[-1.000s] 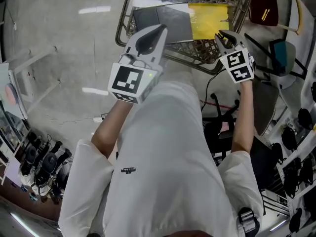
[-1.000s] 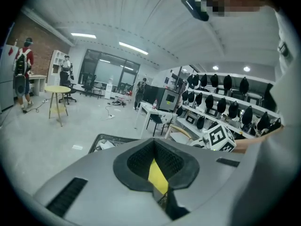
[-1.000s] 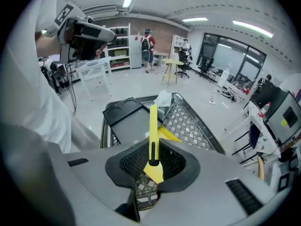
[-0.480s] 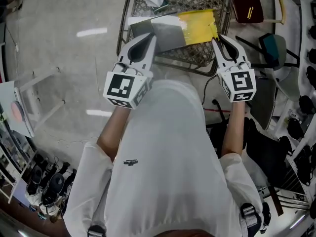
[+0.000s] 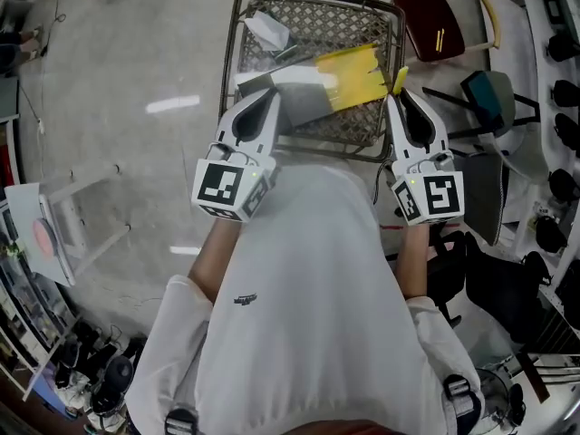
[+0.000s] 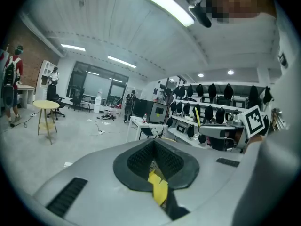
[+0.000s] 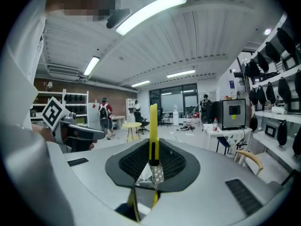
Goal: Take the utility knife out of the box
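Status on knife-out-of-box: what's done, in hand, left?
Done, it seems: the utility knife stands clear of the box in the right gripper view. In hand: right gripper shut on it, left gripper on the box. Left: likely just setting both down.

Head camera above, one camera riding each gripper.
Head view looks steeply down on left gripper (image 5: 271, 95) and right gripper (image 5: 397, 97); gripper views face outward across the room, each sighting the other gripper.

Bright ceiling strip lights (image 7: 155, 11) glint on the floor (image 5: 118, 152); fisheye edges bend.
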